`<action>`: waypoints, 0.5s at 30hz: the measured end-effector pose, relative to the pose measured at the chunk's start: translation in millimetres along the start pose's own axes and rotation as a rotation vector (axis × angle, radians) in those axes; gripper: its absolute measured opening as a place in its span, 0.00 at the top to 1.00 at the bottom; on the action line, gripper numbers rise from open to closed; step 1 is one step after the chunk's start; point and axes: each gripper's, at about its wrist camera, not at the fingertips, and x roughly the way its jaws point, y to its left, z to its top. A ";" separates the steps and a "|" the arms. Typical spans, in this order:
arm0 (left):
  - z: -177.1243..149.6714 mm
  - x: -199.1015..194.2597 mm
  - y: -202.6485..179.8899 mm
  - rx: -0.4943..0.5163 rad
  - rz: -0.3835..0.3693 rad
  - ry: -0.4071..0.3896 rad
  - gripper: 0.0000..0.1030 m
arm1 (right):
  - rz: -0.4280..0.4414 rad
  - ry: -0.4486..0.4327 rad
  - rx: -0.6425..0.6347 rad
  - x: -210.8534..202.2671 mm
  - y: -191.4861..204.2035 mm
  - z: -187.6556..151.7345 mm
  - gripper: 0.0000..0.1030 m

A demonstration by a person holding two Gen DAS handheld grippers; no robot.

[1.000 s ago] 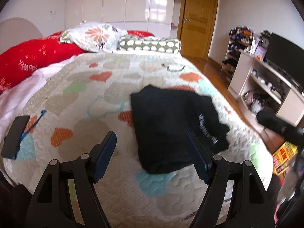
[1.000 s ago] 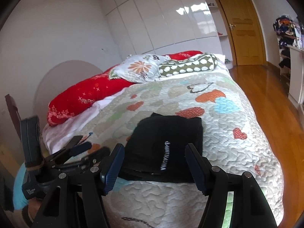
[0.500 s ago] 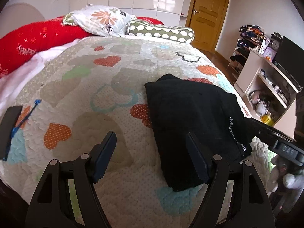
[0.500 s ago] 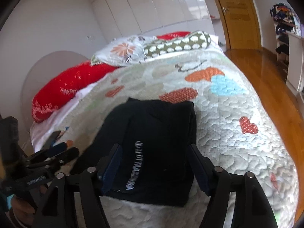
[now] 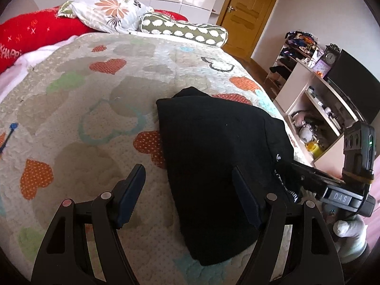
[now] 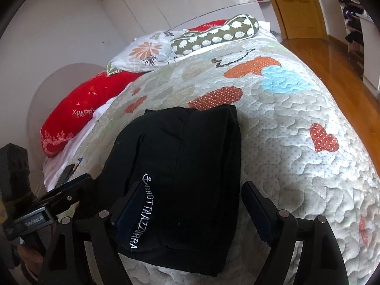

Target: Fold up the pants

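One pair of black pants (image 6: 185, 166) is seen folded into a compact rectangle on the heart-patterned quilt (image 6: 296, 123) of the bed, near its foot edge, with a line of white lettering (image 6: 140, 211) running along one side. Two hand-held grippers are counted. The left hand-held gripper (image 5: 190, 194) is held with its jaws well apart and nothing clamped: one finger is seen over bare quilt, the other over the near side of the pants. The right hand-held gripper (image 6: 190, 209) is held above the near end of the pants, its jaws opening, with the fabric framed between them but not pressed by either pad. Three cushions are counted at the head of the bed: one red bolster (image 5: 35, 33), one floral pillow (image 5: 106, 11) and one green roll with white spots (image 5: 185, 30). One wooden door (image 5: 247, 16) is seen beyond the bed, and one shelf unit (image 5: 315, 109) with one dark screen (image 5: 351, 83) and one small clock (image 5: 330, 57) stands beside it.
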 end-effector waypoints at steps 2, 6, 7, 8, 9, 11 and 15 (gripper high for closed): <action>-0.1 1.3 -0.1 -0.001 -0.003 0.001 0.26 | 0.005 0.022 -0.005 4.9 -0.7 0.1 0.18; 2.6 3.0 0.2 0.003 -0.011 0.003 0.26 | 0.036 0.042 0.021 8.4 -5.3 1.6 0.16; 3.6 3.1 0.1 0.005 -0.011 0.001 0.26 | 0.055 0.045 0.031 9.5 -7.8 1.3 0.14; 4.8 3.1 0.0 0.006 -0.007 0.000 0.26 | 0.073 0.046 0.040 10.7 -10.0 0.6 0.13; 5.4 3.6 0.2 0.007 -0.007 0.002 0.26 | 0.079 0.050 0.040 11.3 -10.7 0.1 0.12; 6.1 4.3 0.9 0.006 -0.010 0.005 0.26 | 0.074 0.067 0.027 10.4 -7.8 2.1 0.12; 5.1 6.3 1.4 0.012 -0.002 0.007 0.26 | 0.043 0.041 -0.019 4.3 0.8 4.7 0.38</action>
